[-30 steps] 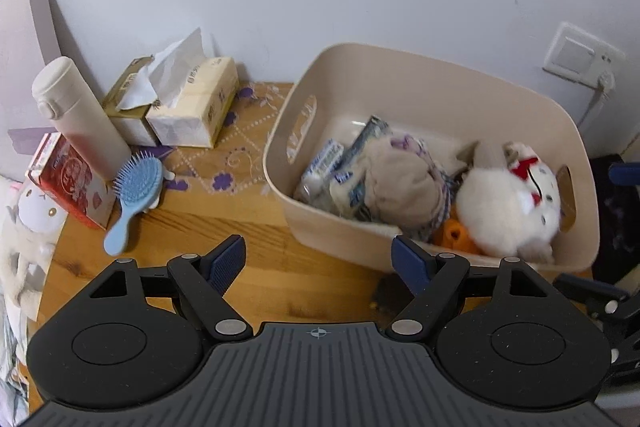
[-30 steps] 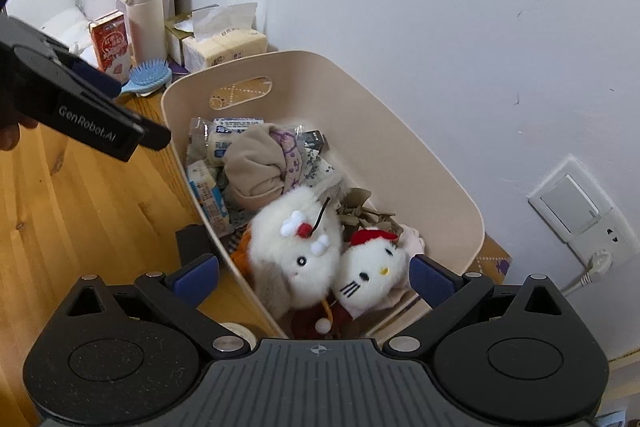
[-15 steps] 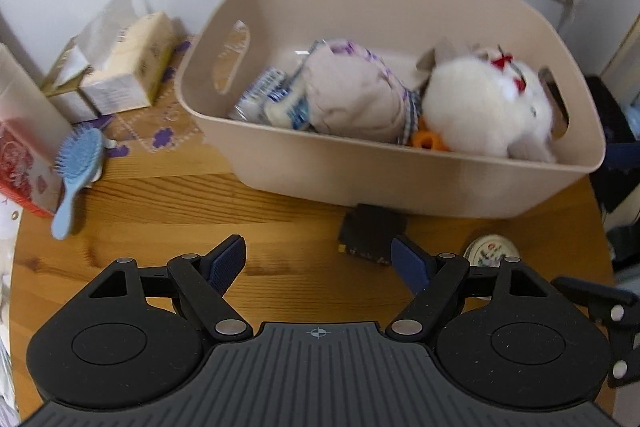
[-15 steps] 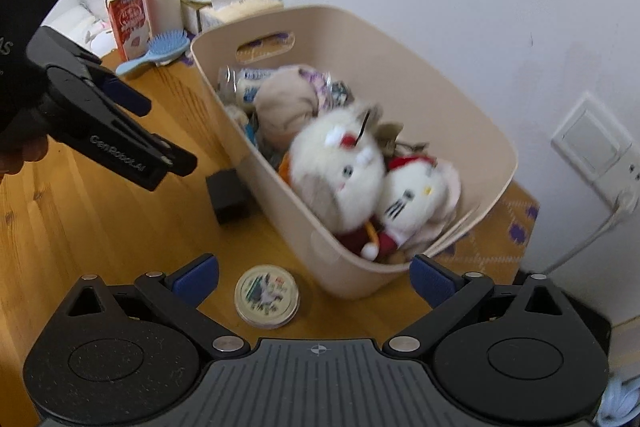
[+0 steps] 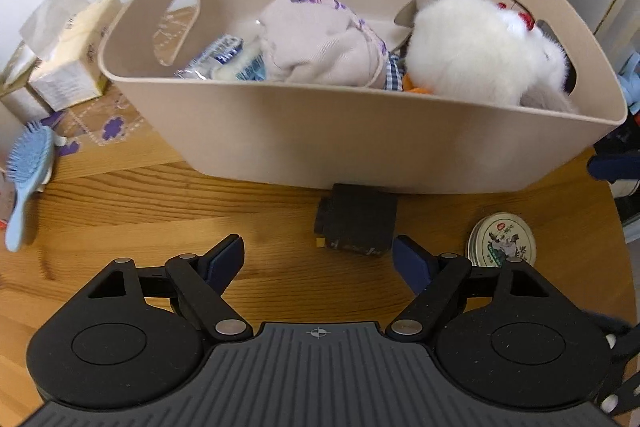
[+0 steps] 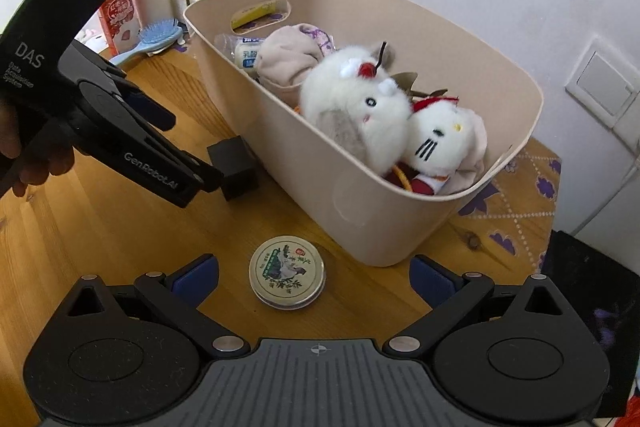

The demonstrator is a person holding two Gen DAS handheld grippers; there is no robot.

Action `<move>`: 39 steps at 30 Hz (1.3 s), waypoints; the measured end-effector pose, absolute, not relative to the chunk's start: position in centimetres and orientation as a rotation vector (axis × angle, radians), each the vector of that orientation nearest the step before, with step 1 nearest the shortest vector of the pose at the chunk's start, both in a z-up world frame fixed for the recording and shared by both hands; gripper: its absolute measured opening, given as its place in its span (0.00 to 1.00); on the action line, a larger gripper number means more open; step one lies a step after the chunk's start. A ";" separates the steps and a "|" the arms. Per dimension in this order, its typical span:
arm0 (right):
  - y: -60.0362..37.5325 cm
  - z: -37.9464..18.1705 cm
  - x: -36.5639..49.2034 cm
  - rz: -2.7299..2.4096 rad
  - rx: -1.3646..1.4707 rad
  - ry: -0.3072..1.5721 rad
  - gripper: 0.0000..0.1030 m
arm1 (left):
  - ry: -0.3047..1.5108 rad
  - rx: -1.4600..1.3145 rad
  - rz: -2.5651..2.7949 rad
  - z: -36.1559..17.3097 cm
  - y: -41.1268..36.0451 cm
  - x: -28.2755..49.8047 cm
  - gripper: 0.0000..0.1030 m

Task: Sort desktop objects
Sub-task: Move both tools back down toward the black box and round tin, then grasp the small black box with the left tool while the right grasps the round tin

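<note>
Ahead, black box (image 5: 354, 223) just beyond spread left claw (image 5: 318, 261), untouched

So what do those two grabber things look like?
Both are matte black plastic. The left gripper has a chunky black handle with white lettering, "DAS" on the body and "GenRobot.AI" along one finger. The right gripper has dark blue pads on its jaws, two round black discs, silver rivets and a ribbed grey centre plate.

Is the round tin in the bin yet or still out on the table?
Still out. The tin lies flat on the table beside the bin, ahead of the open right gripper.
</note>
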State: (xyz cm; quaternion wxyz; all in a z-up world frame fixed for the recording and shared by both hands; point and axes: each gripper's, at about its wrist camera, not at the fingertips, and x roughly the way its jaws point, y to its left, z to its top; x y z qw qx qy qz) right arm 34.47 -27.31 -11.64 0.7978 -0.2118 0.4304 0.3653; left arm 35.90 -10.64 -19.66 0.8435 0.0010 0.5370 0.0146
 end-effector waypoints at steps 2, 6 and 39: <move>-27.2 -12.4 34.4 0.789 -0.447 0.936 1.00 | 1.146 -0.002 0.031 -20.2 -10.7 36.1 0.80; -27.1 -13.4 34.2 0.781 -0.424 0.943 1.00 | 1.154 0.007 0.024 -21.0 -10.7 36.3 0.80; -26.5 -15.5 34.3 0.685 -0.328 0.933 0.49 | 1.096 0.042 -0.043 -21.6 -9.9 36.6 0.44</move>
